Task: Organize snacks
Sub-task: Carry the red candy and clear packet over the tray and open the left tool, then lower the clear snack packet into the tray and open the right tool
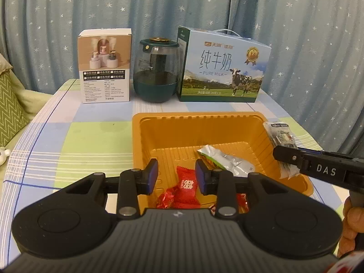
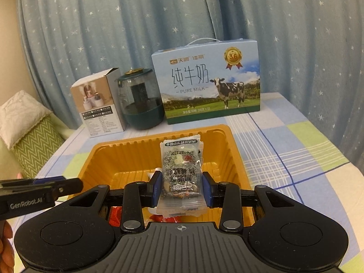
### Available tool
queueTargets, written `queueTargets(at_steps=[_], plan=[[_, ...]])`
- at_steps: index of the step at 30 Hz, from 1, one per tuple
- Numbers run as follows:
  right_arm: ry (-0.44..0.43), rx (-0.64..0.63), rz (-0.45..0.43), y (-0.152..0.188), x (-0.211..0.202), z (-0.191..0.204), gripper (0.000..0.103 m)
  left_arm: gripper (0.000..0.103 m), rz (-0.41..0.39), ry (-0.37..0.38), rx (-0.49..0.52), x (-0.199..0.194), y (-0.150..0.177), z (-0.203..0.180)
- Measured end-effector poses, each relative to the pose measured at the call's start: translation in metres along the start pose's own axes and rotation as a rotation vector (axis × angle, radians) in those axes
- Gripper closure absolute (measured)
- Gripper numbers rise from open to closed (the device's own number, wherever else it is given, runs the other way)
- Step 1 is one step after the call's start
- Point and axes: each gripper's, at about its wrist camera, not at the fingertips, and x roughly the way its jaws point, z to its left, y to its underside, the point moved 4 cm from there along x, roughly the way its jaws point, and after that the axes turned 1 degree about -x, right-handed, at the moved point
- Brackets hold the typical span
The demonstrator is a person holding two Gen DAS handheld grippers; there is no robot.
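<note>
The left gripper (image 1: 176, 177) hangs over the near end of the orange tray (image 1: 159, 122), its blue pads apart and pressing on nothing; no earlier view shows how it got there. Below that gap a red candy wrapper (image 1: 187, 185) lies on the tray floor with more red wrappers around it, and a silver and green packet (image 1: 224, 160) rests further in, toward the tray's right side. The right gripper (image 2: 182, 187) is clenched on a clear snack packet (image 2: 180, 159) with dark printing, both pads against its sides, holding it upright above the tray's interior; whether its lower edge touches the sweets underneath is hard to tell from here. The tray sits on a worktop (image 1: 91, 136) covered with a blue, green and white checked cloth. Along the back stand a small white product box (image 1: 105, 68), a dark green jar with a clear body (image 1: 157, 72) and a milk carton case (image 1: 223, 68) printed with a cow, all before a starry blue curtain (image 1: 182, 4).
</note>
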Motion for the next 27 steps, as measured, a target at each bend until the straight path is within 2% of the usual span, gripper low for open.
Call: queueTargets(at_steps=[12,15,16,18,27], plan=[[-0.011,0.05,-0.001,0.001,0.002,-0.007,0.065,0.071,0.005,0.012,0.008,-0.001,0.001,-0.003],[-0.023,0.039,-0.023,0.001,0.004,-0.007,0.065,0.071,0.004,0.013,0.011,-0.002,0.002,-0.003],[-0.021,0.032,-0.025,0.001,0.004,-0.007,0.063,0.071,0.005,0.012,0.011,-0.002,0.002,-0.003],[-0.017,0.045,-0.038,0.002,0.003,-0.01,0.041,0.071,0.007,0.009,0.012,-0.002,0.004,-0.002],[-0.004,0.085,-0.043,-0.001,-0.001,-0.018,0.04,0.071,0.015,0.014,0.029,-0.002,0.006,-0.007]])
